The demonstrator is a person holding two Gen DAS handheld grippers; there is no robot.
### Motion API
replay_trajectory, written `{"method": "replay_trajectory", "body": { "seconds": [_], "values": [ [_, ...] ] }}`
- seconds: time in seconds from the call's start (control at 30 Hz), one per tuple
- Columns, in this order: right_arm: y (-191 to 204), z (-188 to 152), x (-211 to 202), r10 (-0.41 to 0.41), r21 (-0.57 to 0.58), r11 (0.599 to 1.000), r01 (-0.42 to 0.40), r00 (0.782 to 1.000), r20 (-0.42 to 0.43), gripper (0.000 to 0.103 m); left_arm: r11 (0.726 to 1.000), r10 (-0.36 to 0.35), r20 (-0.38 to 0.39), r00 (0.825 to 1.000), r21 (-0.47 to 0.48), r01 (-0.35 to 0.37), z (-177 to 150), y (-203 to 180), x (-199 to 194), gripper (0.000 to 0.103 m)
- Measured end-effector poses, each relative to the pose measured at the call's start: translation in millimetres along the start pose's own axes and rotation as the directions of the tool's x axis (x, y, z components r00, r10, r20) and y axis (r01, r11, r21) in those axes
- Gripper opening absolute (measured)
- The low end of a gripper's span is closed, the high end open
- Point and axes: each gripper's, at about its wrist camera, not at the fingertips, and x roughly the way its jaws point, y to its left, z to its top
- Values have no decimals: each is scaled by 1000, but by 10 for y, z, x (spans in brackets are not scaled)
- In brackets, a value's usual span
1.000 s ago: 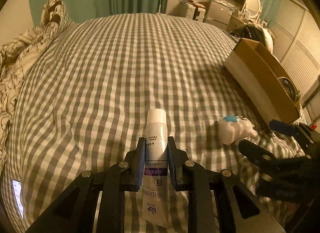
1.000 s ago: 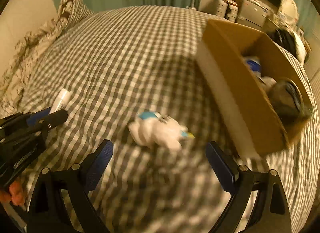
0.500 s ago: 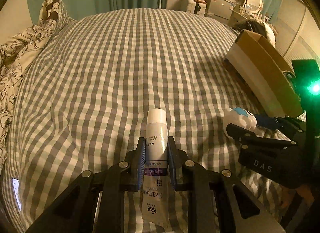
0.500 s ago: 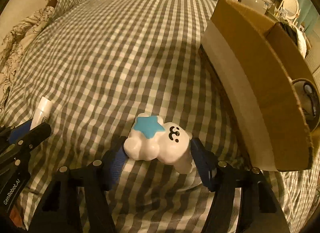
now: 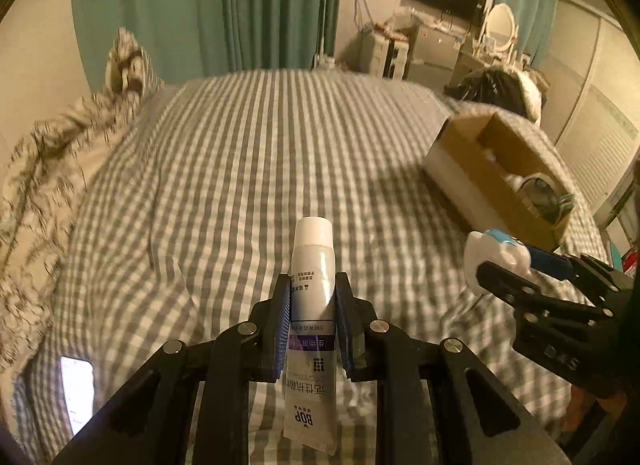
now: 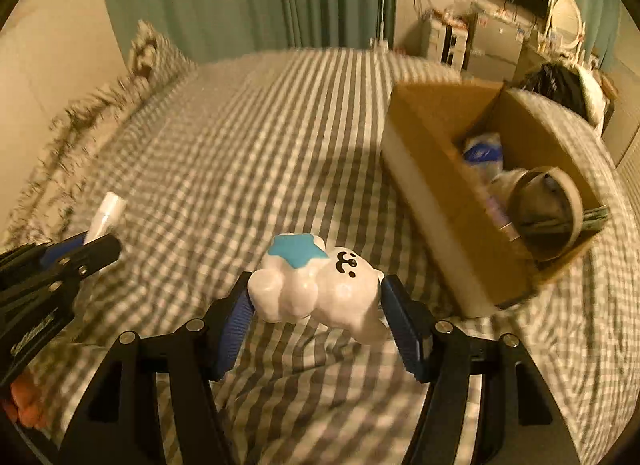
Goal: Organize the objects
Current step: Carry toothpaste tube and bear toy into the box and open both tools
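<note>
Both tongs are up off the bed [image 5: 248,169] now vs half a sec ago: my right tongs [image 6: 316,297] had the cloud toy [image 6: 316,289] down on the checked cover, now it's lifted, and the cardboard box [image 6: 436,185] shows its inside. Right jaws are clamped on the toy's two sides, star & face up. My left tongs [image 5: 310,321] are pinched narrow around the toothpaste tube [image 5: 311,305], cap pointing away from me, crimped end hanging below the jaws. In the left view the right tongs [image 5: 512,261] w/ the toy sit to the right, between me and the box. Step in hand, I'd say: carry phase, both items grabbed, neither in the box yet. Next move prob. wants the right tongs swung over the box's near long wall and opened above a free spot, then the tube the same way; one at a time so the tongs don't bump. Box sits toward the bed's right edge and already holds a tape roll [image 6: 546,217] and a blue-white pack [image 6: 482,151], so room is tight at the near end. A lit phone [image 5: 76,393] lies at the bed's near left corner, a rumpled quilt [image 5: 44,169] along the left edge; neither is in the way.
</note>
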Motion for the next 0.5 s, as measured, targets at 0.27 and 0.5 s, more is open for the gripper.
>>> {"method": "replay_trajectory", "body": {
  "seconds": [0.27,0.5],
  "values": [
    [-314,367,-946,-12,18,1000,9,980,197,63,992,-77,127,989,105,64,550,-620,-493,20],
    [-1036,756,-1258,-75,101,994,49,957,280,63,965,-192,135,972,203,163,1062,-1355,-377,20]
  ]
}}
